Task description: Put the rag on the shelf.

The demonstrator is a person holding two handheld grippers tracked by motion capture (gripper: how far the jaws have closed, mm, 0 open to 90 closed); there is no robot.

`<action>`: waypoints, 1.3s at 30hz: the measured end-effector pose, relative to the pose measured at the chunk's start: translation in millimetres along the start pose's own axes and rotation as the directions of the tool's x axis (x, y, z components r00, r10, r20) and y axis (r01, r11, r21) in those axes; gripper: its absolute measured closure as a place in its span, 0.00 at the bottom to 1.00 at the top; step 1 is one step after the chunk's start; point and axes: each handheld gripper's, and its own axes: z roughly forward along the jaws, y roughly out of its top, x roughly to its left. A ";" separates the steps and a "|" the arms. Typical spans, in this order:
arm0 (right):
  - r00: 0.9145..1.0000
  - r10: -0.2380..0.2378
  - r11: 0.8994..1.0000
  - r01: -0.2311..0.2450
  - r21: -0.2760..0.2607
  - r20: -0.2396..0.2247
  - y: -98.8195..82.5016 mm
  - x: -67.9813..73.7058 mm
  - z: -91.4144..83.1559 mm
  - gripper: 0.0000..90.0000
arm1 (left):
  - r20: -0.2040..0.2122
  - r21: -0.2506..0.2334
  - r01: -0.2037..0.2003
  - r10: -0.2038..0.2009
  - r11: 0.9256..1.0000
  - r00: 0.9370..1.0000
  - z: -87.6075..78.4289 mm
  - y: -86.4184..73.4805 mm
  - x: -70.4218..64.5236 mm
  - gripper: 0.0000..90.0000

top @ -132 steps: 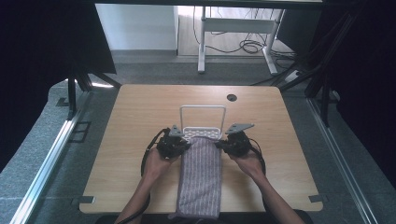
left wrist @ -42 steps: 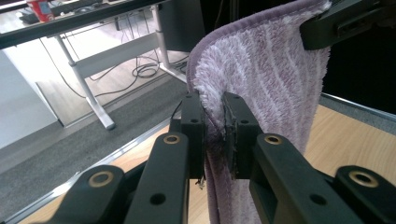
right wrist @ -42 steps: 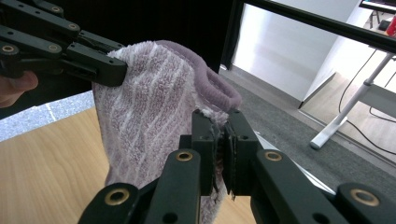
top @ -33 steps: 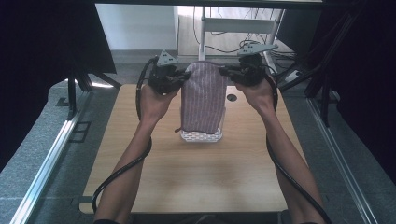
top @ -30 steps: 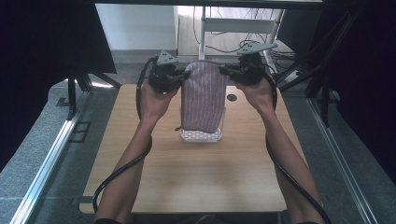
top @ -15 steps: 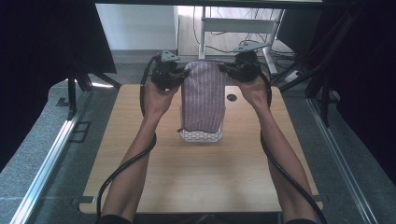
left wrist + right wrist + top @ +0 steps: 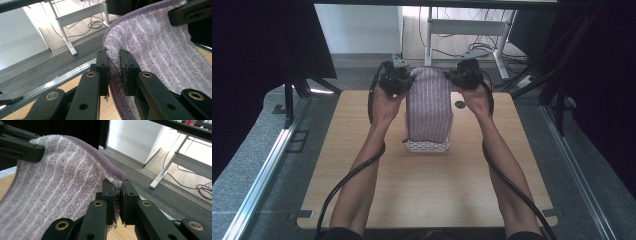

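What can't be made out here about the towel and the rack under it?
- Rack: in the high view the towel covers all but its base; its bars and whether the cloth touches them are hidden.
- Towel's lower end: both gripper views cut it off.
- Left gripper, right gripper: the pinched edges hide the pad faces.

We can't make out any readable writing here, no labels, brands or numbers on anything. Nothing legible in any of the views, as far as we can tell.
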 end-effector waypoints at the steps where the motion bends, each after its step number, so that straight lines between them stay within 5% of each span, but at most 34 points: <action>1: 1.000 0.000 1.000 0.000 0.000 0.000 0.0 0.0 0.0 0.92 | -0.007 0.007 -0.005 0.005 1.000 1.000 2.2 -0.6 0.1 0.87; 14: 1.000 0.028 0.996 -0.027 0.090 -0.011 -27.2 -3.5 29.4 0.89 | -0.047 0.125 -0.026 0.032 0.992 0.998 33.1 -17.5 -2.4 0.86; 20: 0.999 0.032 0.991 -0.030 0.127 -0.012 -35.5 -4.3 35.2 0.82 | -0.034 0.173 0.003 0.003 0.985 0.999 42.2 -24.9 2.4 0.78; 27: 0.998 0.068 0.987 -0.067 0.147 -0.006 -43.9 -11.0 35.6 0.69 | -0.058 0.171 0.040 -0.031 0.984 0.998 39.9 -30.8 12.6 0.61; 39: 0.998 0.052 0.988 -0.048 0.144 -0.022 -43.8 -9.5 26.0 0.53 | -0.070 0.126 0.031 -0.023 0.992 0.997 24.2 -34.2 22.2 0.44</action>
